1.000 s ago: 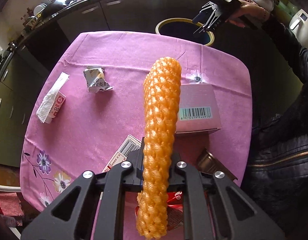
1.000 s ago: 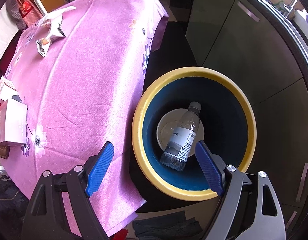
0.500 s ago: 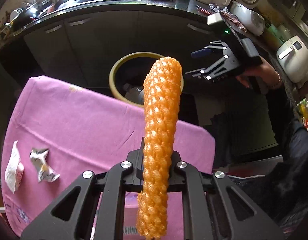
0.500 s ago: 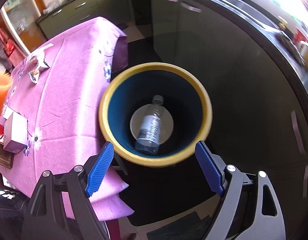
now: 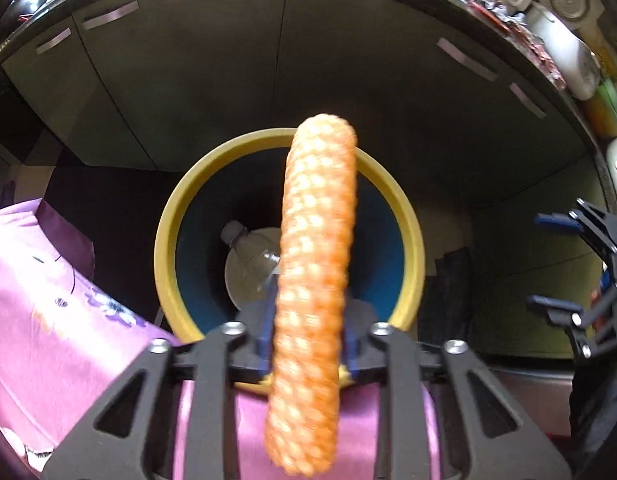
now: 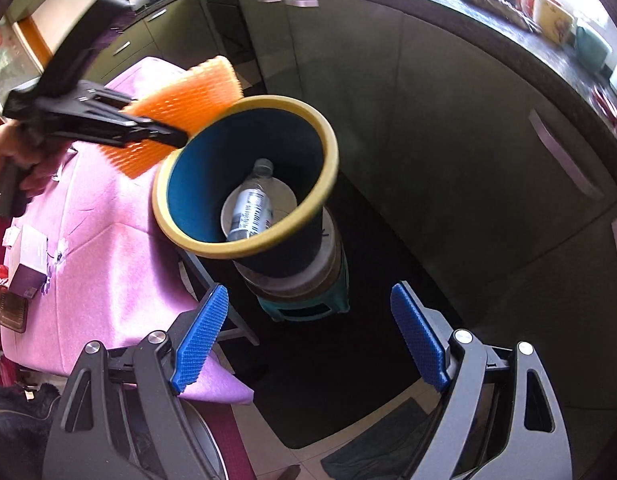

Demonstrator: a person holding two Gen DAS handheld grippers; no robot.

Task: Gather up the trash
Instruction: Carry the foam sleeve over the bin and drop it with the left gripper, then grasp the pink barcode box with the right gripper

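Observation:
An orange foam net sleeve [image 5: 314, 264] stands upright between the blue pads of my left gripper [image 5: 308, 346], whose jaws are opening; the sleeve is blurred and a pad shows at each side of it. It hangs over the near rim of the yellow-rimmed blue bin [image 5: 168, 240]. A clear plastic bottle [image 5: 244, 240] lies inside. The right wrist view shows the left gripper [image 6: 180, 136] holding the sleeve [image 6: 184, 100] at the bin's [image 6: 328, 152] left edge, with the bottle [image 6: 248, 208] in it. My right gripper [image 6: 308, 336] is open and empty, off to the bin's right [image 5: 580, 272].
The pink-clothed table [image 6: 100, 260] lies left of the bin, with a small box [image 6: 28, 268] and other litter near its far edge. The bin stands on a stool [image 6: 304, 300]. Grey kitchen cabinets [image 6: 448, 140] and a cluttered counter [image 6: 548, 12] curve behind.
My left gripper swung from above the table to over the bin and its jaws spread, baring the blue pads. My right gripper drew back and rolled away from the bin.

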